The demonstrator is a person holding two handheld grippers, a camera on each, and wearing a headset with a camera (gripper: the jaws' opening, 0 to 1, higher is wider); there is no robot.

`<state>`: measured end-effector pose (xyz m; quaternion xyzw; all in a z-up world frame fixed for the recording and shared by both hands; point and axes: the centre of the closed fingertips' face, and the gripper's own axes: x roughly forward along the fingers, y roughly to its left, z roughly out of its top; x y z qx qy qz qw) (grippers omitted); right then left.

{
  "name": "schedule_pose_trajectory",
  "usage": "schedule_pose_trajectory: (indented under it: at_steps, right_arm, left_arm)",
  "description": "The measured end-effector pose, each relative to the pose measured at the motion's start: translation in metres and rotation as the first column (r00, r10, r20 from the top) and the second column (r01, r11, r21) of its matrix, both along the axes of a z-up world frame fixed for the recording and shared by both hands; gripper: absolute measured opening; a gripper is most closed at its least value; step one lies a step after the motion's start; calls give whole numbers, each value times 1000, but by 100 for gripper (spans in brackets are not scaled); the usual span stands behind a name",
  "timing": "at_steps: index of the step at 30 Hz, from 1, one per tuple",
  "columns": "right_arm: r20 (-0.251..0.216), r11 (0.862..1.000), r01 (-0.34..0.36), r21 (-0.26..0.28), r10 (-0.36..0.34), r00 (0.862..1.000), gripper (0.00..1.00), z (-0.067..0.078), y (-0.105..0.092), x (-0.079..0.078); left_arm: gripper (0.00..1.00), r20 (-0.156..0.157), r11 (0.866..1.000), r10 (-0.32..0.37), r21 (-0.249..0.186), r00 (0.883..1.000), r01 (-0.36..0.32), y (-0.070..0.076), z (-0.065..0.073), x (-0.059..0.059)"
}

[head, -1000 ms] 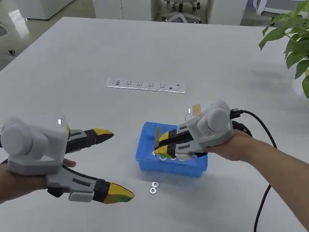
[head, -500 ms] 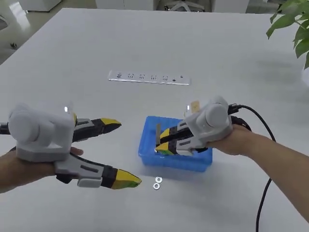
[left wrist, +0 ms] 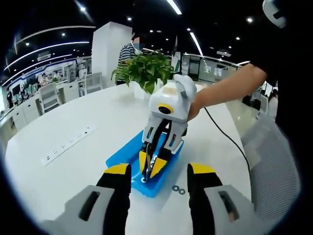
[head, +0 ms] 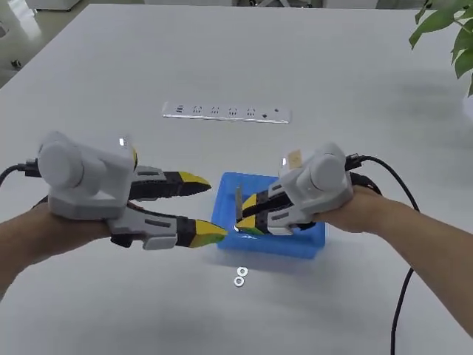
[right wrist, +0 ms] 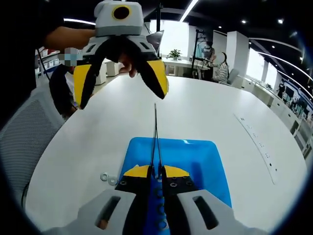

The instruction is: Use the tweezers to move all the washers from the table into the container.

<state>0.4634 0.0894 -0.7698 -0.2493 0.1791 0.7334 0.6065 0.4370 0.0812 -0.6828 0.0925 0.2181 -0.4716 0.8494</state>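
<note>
The right tool (head: 247, 216) is pressed together on a slim pair of metal tweezers (head: 239, 201), and a hand holds it over the blue plastic container (head: 307, 235). In the right gripper view its yellow-tipped jaws (right wrist: 156, 172) pinch the tweezers (right wrist: 155, 129) near their back end. The two thin blades run forward over the open container (right wrist: 195, 161). The part of the container's floor that shows there is plain blue. What lies under the tool is hidden.

In the left gripper view the right tool (left wrist: 155, 165) points down into the container (left wrist: 121, 157), and the tweezers' (left wrist: 146, 169) tips are low inside its near end. Whether they grip a washer cannot be told.

Two small metal washers (head: 239, 277) lie side by side on the white bench (head: 332, 81). They are outside the container, just beside its near wall. They also show in the left gripper view (left wrist: 176, 188) and in the right gripper view (right wrist: 108, 179).

The left tool (head: 205, 207) is spread wide and holds nothing. It hangs above the bench just left of the container, and its yellow tips point toward the right tool. From the right gripper view the left tool (right wrist: 120, 83) faces head-on with its jaws splayed. In its own view the left tool (left wrist: 159, 171) frames the container between its two jaws.

A white power strip (head: 225, 112) lies farther back on the bench, well apart from the container. A leafy green plant (head: 443, 26) stands at the far right corner.
</note>
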Motion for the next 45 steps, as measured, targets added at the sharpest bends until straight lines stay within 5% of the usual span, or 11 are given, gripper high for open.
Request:
schedule_pose_trajectory:
  at_steps: [3, 25, 45]
  right_arm:
    - [1, 1000, -3, -1, 3, 1000, 10, 0, 0, 0]
    - [29, 999, -30, -12, 30, 999, 10, -1, 0, -1]
    - [55, 998, -51, -37, 53, 997, 11, -1, -2, -2]
  left_arm:
    - [35, 2, 1000, -13, 10, 1000, 13, -2, -1, 4]
    - [10, 33, 996, -76, 56, 997, 74, -14, -6, 27]
    - [6, 39, 988, -133, 89, 990, 129, -22, -7, 25]
